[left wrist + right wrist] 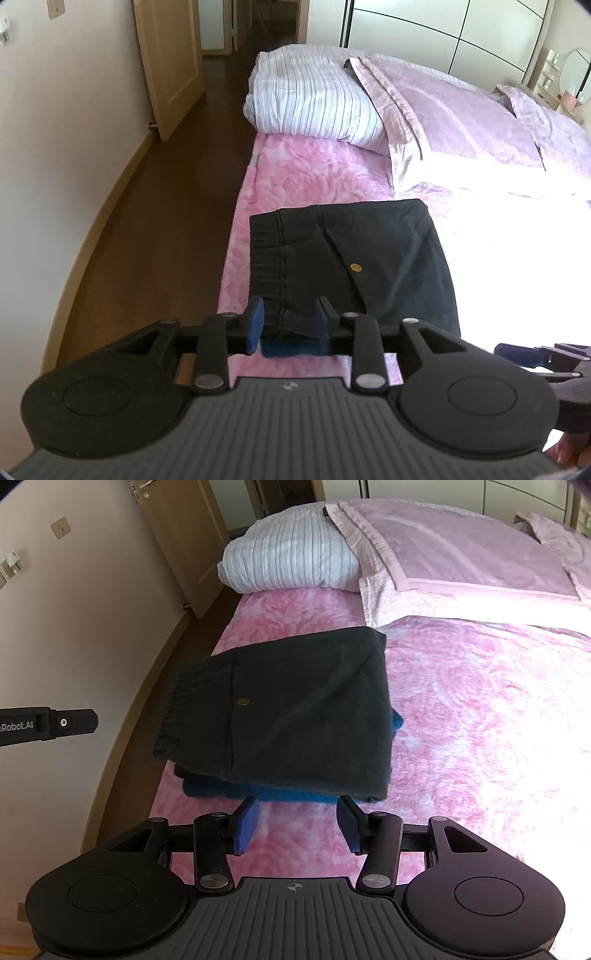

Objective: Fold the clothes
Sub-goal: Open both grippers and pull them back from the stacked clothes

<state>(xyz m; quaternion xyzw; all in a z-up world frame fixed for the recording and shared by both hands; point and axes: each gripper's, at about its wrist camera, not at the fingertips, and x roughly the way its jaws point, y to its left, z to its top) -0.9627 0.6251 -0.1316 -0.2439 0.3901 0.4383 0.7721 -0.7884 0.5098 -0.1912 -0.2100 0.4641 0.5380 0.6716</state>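
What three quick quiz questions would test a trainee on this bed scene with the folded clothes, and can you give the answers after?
1. True or false: the right claw is clamped on the dark folded garment.
2. What colour is the item lying under the dark folded garment? A) red B) blue C) yellow
3. Fill in: at the far end of the pink bedspread lies a folded ______ quilt.

Key
1. False; its jaws are apart, short of the pile, while the left claw straddles the garment's near corner.
2. B, the blue item.
3. Striped.
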